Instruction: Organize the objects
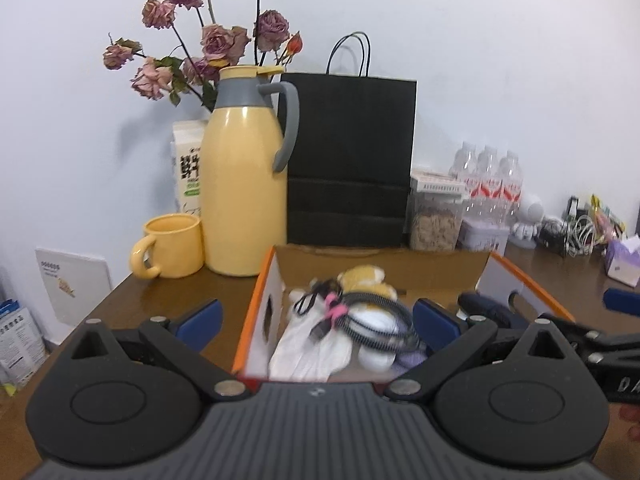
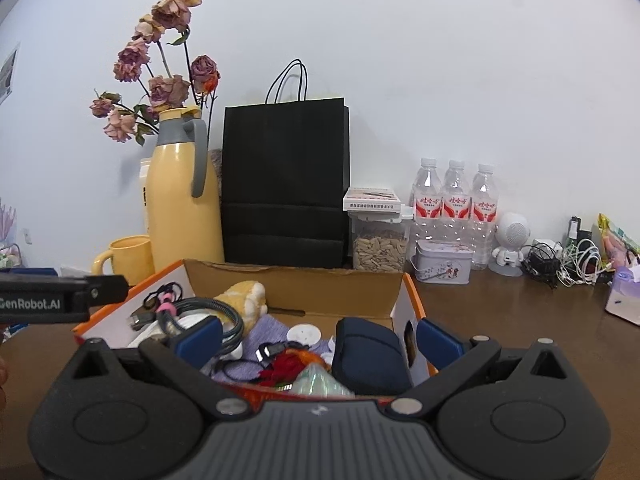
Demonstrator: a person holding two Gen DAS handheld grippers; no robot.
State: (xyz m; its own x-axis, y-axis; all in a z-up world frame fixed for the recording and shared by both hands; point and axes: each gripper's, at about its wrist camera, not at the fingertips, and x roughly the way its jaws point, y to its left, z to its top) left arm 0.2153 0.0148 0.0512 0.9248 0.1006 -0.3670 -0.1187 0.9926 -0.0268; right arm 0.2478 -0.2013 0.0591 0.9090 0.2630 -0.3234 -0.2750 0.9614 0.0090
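An orange-rimmed cardboard box (image 1: 380,266) sits on the brown table, open at the top. Inside lie a coiled black cable with a pink tie (image 1: 372,316), a white cloth (image 1: 308,352), a yellow plush toy (image 2: 244,300), a navy pouch (image 2: 368,352), a purple cloth (image 2: 268,332) and a red item (image 2: 288,368). My left gripper (image 1: 318,322) is open, its fingers straddling the box's left wall. My right gripper (image 2: 318,340) is open too, straddling the box's right wall (image 2: 404,316). Neither holds anything.
Behind the box stand a yellow thermos jug (image 1: 244,184), a yellow mug (image 1: 172,246), dried roses (image 1: 216,40), a black paper bag (image 2: 286,184), a seed jar (image 2: 378,246), three water bottles (image 2: 456,200) and a tin (image 2: 442,266). Tangled cables (image 2: 560,260) and a tissue box (image 2: 624,296) lie far right.
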